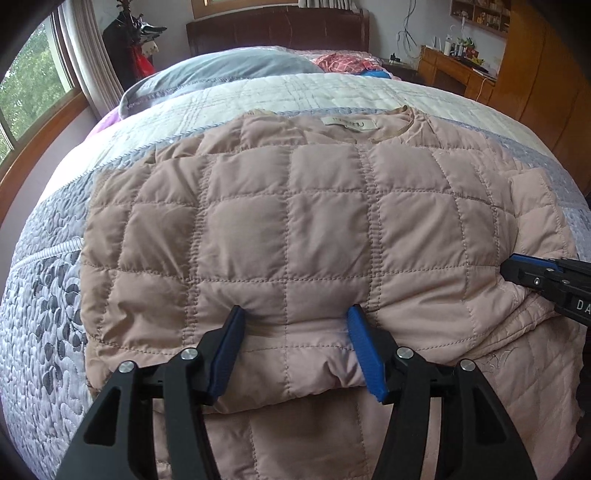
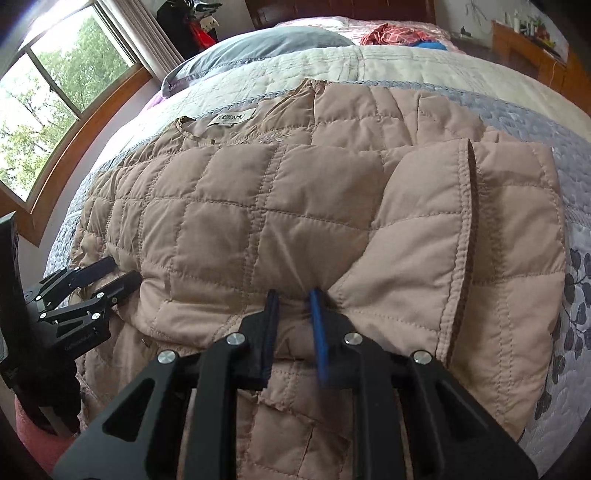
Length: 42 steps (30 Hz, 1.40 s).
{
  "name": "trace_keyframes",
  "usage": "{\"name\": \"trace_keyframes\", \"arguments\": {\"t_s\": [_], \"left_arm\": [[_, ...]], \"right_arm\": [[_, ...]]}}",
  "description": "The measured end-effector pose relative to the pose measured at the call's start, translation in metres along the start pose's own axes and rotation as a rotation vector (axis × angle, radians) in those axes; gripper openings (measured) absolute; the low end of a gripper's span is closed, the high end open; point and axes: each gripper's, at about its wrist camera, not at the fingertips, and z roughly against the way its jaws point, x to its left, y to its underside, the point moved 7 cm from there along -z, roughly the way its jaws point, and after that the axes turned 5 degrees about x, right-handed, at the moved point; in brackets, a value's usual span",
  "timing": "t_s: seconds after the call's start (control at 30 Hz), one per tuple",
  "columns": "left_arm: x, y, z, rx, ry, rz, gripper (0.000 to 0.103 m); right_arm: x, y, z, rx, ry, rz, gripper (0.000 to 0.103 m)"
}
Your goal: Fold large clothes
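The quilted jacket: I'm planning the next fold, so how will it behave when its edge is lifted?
The quilted jacket will probably drape limply: it already bunches where the right gripper pinches it. Its puffy padded squares suggest it is light for its size and may spring back open. The smooth fabric could slip between the left gripper fingers.

Bedroom, daylight only. A wood-framed window (image 1: 26, 92) stood on the left wall, green trees outside, pale curtain (image 1: 92, 62) beside it. The bed (image 1: 332, 92) filled the middle, under a grey-and-cream quilted bedspread with a leaf print, against a dark wooden headboard (image 1: 277, 29). A grey pillow (image 1: 236, 66) lay near the head. A wooden desk (image 1: 454, 70) stood right, cluttered, shelves (image 1: 480, 14) above it. A coat rack (image 1: 125, 44) occupied the corner.
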Motion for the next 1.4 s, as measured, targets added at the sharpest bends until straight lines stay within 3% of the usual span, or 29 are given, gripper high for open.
{"name": "trace_keyframes", "arguments": {"t_s": [0.07, 0.17, 0.23, 0.37, 0.5, 0.6, 0.8, 0.97, 1.13, 1.2, 1.27, 1.33, 1.4], "left_arm": [[0.008, 0.002, 0.014, 0.01, 0.005, 0.012, 0.059], [0.026, 0.016, 0.061, -0.052, 0.087, 0.041, 0.058], [0.042, 0.038, 0.092, -0.095, 0.109, 0.052, 0.067], [0.081, 0.108, 0.138, -0.145, 0.035, 0.04, 0.08], [0.113, 0.182, 0.15, -0.087, -0.048, 0.07, 0.082], [0.13, 0.236, 0.15, -0.031, -0.022, 0.142, 0.082], [0.134, 0.31, 0.149, 0.01, 0.121, 0.279, 0.082], [0.119, 0.328, 0.134, 0.037, 0.227, 0.317, 0.082], [0.107, 0.325, 0.122, 0.045, 0.213, 0.299, 0.083], [0.104, 0.324, 0.121, 0.037, 0.202, 0.292, 0.082], [0.103, 0.322, 0.121, 0.032, 0.179, 0.293, 0.071], [0.102, 0.321, 0.122, 0.032, 0.206, 0.299, 0.04], [0.102, 0.319, 0.124, 0.028, 0.262, 0.318, 0.02]], "right_arm": [[0.001, 0.002, 0.015, -0.015, -0.04, -0.014, 0.024], [0.002, 0.021, 0.062, -0.1, -0.173, -0.009, 0.036], [-0.002, 0.043, 0.09, -0.13, -0.197, 0.006, 0.039], [-0.021, 0.113, 0.136, -0.165, -0.145, 0.059, 0.052], [-0.043, 0.188, 0.161, -0.159, -0.143, 0.029, 0.061], [-0.058, 0.241, 0.169, -0.151, -0.162, -0.018, 0.067], [-0.069, 0.308, 0.151, -0.102, -0.166, -0.1, 0.067], [-0.064, 0.326, 0.148, -0.108, -0.188, -0.101, 0.067], [-0.059, 0.329, 0.14, -0.1, -0.182, -0.079, 0.063], [-0.058, 0.329, 0.137, -0.101, -0.167, -0.065, 0.054], [-0.054, 0.328, 0.136, -0.1, -0.156, -0.048, 0.039], [-0.052, 0.327, 0.134, -0.085, -0.169, -0.044, 0.018], [-0.049, 0.326, 0.136, -0.085, -0.168, -0.035, 0.013]]}}
